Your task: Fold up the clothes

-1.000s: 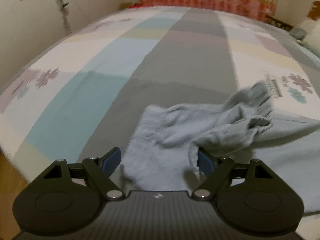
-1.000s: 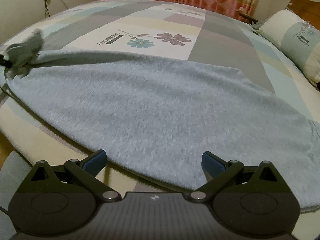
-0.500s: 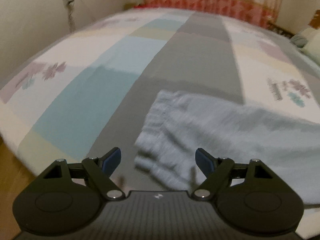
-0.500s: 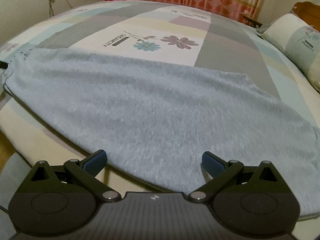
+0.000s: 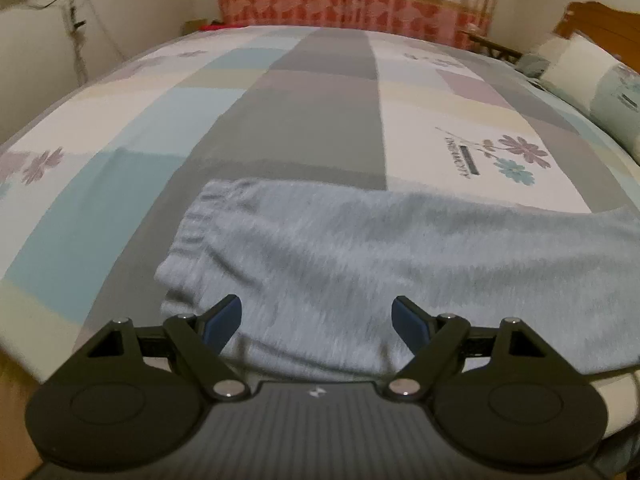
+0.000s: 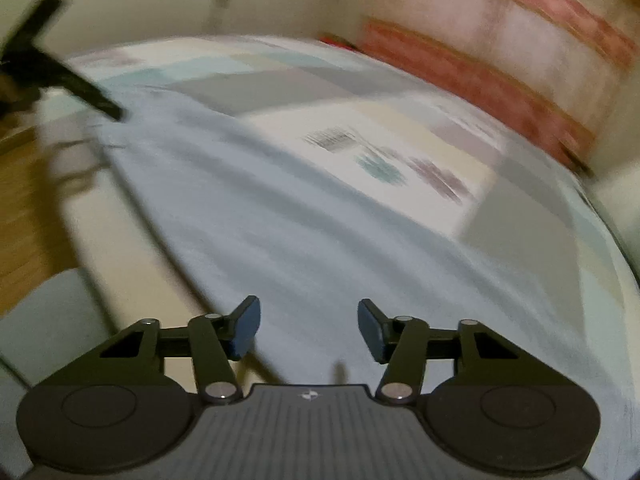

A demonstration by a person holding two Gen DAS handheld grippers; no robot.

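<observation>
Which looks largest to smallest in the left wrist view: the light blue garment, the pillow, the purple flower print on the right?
1. light blue garment, but it lies nearest the camera.
2. pillow, partly cut off at the edge.
3. purple flower print, clearly smallest.

The bed is big and flat, and most of its top is bare, so a tool can pass freely over the middle and the far edge. A soft grey-blue garment lies flat along the near edge; it is low and blocks nothing. A pillow sits at the far right corner beside a wooden headboard. A curtain hangs past the far edge, and a wall stands close beyond the left edge.
</observation>
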